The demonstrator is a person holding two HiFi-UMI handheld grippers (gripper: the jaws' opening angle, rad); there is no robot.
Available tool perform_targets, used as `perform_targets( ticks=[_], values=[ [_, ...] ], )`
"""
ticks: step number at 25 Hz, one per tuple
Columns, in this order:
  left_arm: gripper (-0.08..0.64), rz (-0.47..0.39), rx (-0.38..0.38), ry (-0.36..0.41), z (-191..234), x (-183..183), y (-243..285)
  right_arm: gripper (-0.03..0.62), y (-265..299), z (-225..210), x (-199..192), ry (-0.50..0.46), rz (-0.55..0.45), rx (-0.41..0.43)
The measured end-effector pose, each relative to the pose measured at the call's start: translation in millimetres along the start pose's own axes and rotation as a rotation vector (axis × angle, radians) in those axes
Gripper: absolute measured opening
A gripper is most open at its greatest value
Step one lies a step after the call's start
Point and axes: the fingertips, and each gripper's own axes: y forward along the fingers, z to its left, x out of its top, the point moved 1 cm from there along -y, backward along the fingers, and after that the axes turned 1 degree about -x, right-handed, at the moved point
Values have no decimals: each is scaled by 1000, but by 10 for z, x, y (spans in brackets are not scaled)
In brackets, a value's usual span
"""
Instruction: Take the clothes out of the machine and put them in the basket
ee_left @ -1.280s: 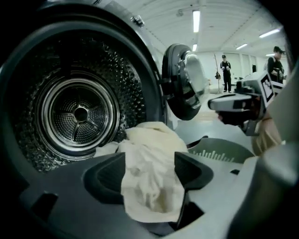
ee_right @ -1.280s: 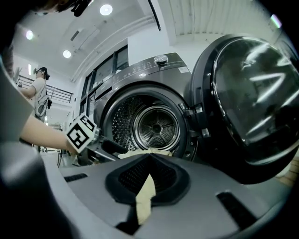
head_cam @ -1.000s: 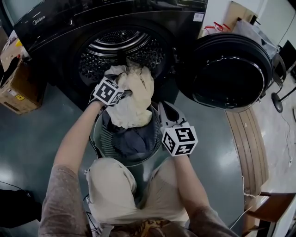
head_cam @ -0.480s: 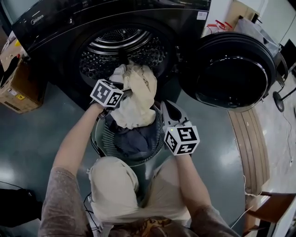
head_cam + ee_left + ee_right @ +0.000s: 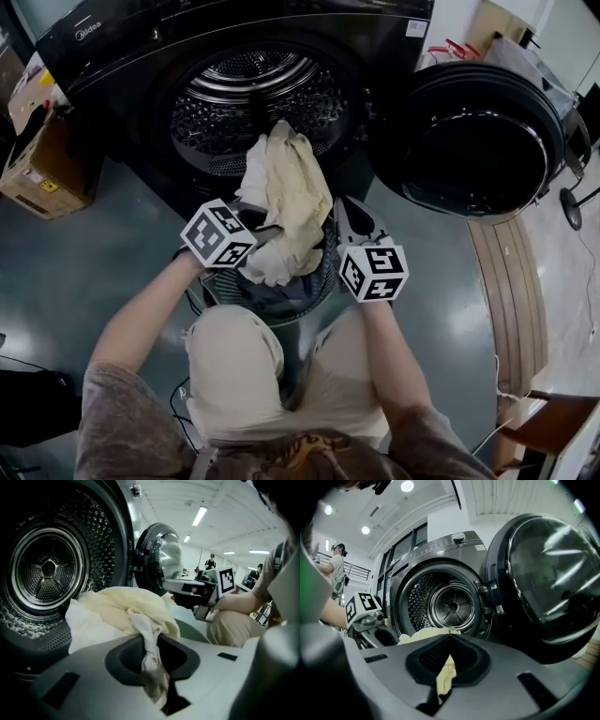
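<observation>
A cream cloth (image 5: pixel 286 187) hangs from the lip of the black machine's drum (image 5: pixel 248 94) down into the round mesh basket (image 5: pixel 323 277), which stands in front of the opening. A dark garment (image 5: pixel 281 292) lies in the basket under it. My left gripper (image 5: pixel 267 230) is over the basket's left rim. Its jaws have just been closing and now pinch a twisted fold of the cream cloth (image 5: pixel 122 606), seen running down between them in the left gripper (image 5: pixel 150 644) view. My right gripper (image 5: pixel 337 211) is at the basket's right rim, and a strip of cream cloth (image 5: pixel 446 667) sits between its closed jaws.
The machine's round door (image 5: pixel 478 141) stands open to the right. A cardboard box (image 5: pixel 42 159) sits on the floor at the left and a curved wooden board (image 5: pixel 511 300) at the right. The person's knees (image 5: pixel 234 375) press against the basket's near side.
My left gripper closed on the cream cloth and drew back from the drum opening over the basket. The cloth now stretches further out of the drum. The right gripper stayed put.
</observation>
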Motion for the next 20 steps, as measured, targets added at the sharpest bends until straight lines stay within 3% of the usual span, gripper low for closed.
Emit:
perform_targets(
  ticks=[4, 6, 8, 10, 14, 20],
  values=[
    [72, 14, -89, -2, -411, -112, -8, -3, 10, 34, 8, 3, 0, 13],
    [83, 40, -81, 27, -477, -169, 16, -3, 17, 69, 13, -3, -1, 21],
    [156, 52, 8, 51, -369, -185, 36, -3, 14, 89, 17, -6, -1, 25],
    [282, 21, 113, 40, -157, -129, 21, -3, 7, 92, 22, -5, -1, 24],
    [307, -114, 225, -27, 293, 244, -88, -3, -10, 57, 37, -4, -2, 12],
    [359, -104, 351, -15, 961, 495, 252, -3, -32, 64, 57, -5, -5, 6]
  ],
)
